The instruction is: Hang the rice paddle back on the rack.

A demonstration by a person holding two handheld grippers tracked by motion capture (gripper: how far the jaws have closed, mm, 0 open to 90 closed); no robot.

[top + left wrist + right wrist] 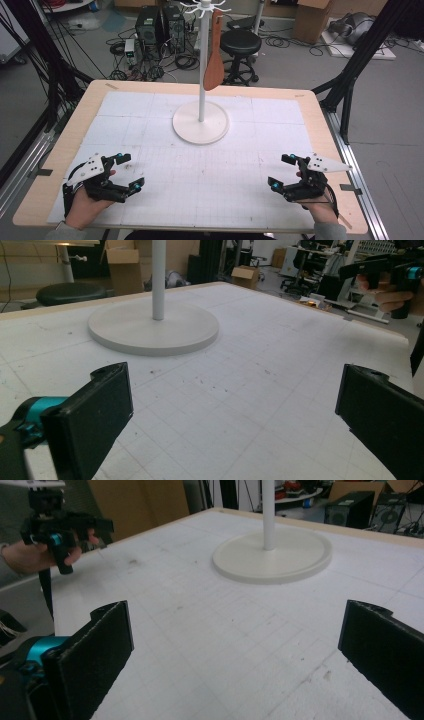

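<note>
The tabletop (310, 107), covered by a white gridded mat, is carrying a white stand (201, 122) near the middle of its far edge. The stand's round base is resting flat and its pole is rising upright. The high view is showing the hooks at the pole's top and a wooden spatula (215, 55) hanging there, long axis vertical, blade pointing down; both gripper views are cutting the pole off above the base. The left claw (127, 172) is sitting near the near left corner, jaws spread wide with nothing between them. The right claw (282, 172) is sitting near the near right corner, likewise spread and empty. The spatula is hanging well apart from both claws, beyond and between them.
</note>
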